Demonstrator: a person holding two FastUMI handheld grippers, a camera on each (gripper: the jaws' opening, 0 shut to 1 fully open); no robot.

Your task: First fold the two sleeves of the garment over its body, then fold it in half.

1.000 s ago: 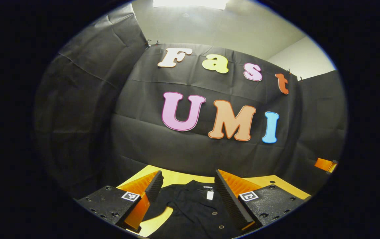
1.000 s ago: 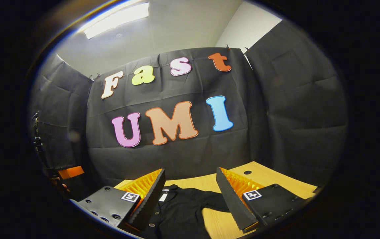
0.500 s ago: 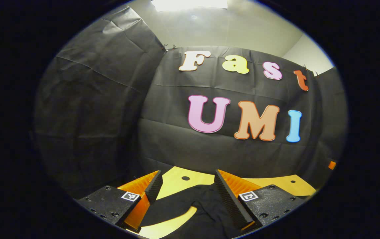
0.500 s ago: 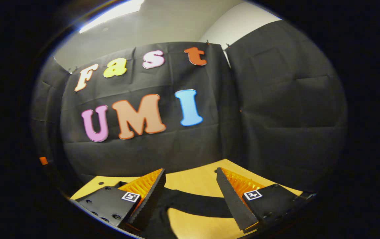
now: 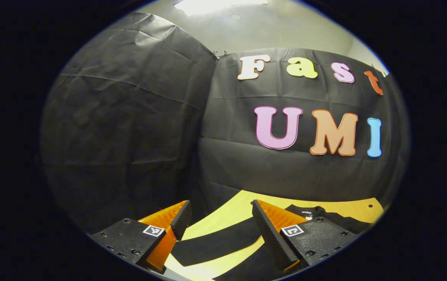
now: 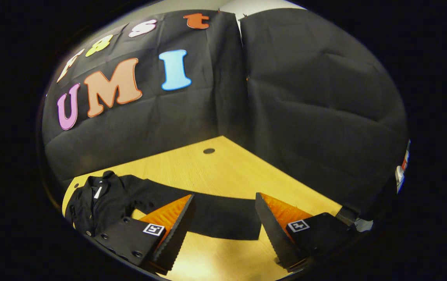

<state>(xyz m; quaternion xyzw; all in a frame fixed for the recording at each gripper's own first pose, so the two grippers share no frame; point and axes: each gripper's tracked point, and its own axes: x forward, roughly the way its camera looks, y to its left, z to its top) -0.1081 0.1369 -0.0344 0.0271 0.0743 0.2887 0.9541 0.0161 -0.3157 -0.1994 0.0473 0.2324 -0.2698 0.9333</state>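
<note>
Black long-sleeved button-front garment (image 6: pixel 102 203) lies flat on the yellow wooden worktop (image 6: pixel 215 171), collar toward the booth wall, both sleeves spread outward and not yet folded over the body. In the right gripper view one black sleeve (image 6: pixel 215 218) runs across the worktop between the fingers of the right gripper (image 6: pixel 223 230); jaws stand wide apart, holding nothing. In the left gripper view the other black sleeve (image 5: pixel 215 244) passes between the fingers of the left gripper (image 5: pixel 219 234); jaws likewise apart and empty.

Risks, as judged: a pinch that catches only the top layer of a sleeve would let it slip mid-fold; black fabric gives little contrast for finding the cuff edge; dragging a sleeve could shift the body.

A small white neck label (image 6: pixel 97 192) shows at the collar; its writing is too small to read.
</note>
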